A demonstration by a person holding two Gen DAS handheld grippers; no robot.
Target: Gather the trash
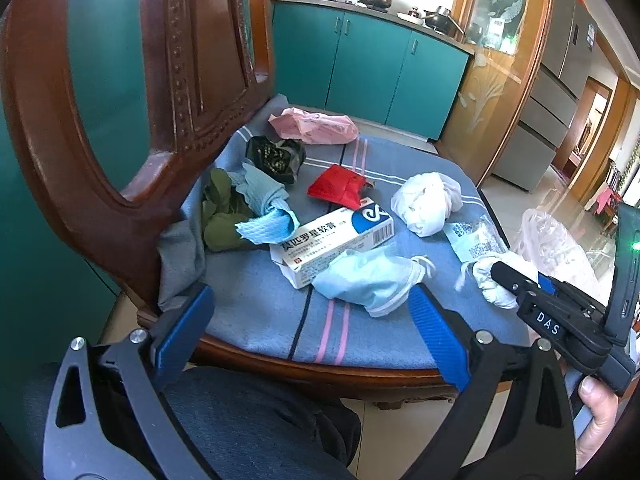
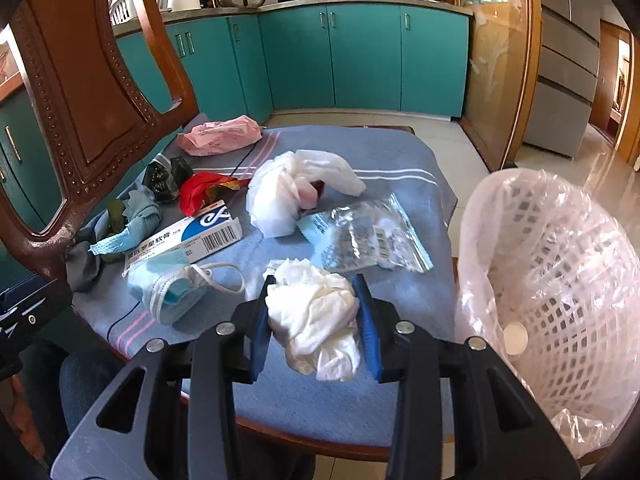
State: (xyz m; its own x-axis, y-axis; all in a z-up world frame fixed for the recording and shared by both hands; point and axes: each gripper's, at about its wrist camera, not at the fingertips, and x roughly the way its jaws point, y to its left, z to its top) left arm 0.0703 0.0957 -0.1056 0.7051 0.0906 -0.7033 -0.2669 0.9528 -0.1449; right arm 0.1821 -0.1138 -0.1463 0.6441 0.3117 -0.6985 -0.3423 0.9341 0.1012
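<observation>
Trash lies on a chair's blue striped cushion (image 2: 384,152). My right gripper (image 2: 316,316) is shut on a crumpled white tissue (image 2: 316,320) near the cushion's front edge; it also shows in the left wrist view (image 1: 500,280). My left gripper (image 1: 312,320) is open and empty, just short of a blue face mask (image 1: 368,280). Beyond lie a white and blue ointment box (image 1: 336,240), a blue paper towel (image 1: 264,208), a red wrapper (image 1: 340,186), a white plastic bag (image 1: 426,200), a clear zip bag (image 2: 368,236), a dark wrapper (image 1: 276,156) and a pink bag (image 1: 316,126).
A white mesh basket lined with a clear bag (image 2: 560,280) stands at the right of the chair. The wooden chair back (image 1: 120,80) rises at the left. Teal kitchen cabinets (image 2: 328,56) and a tiled floor lie behind. My knee in jeans (image 1: 240,420) is below the seat.
</observation>
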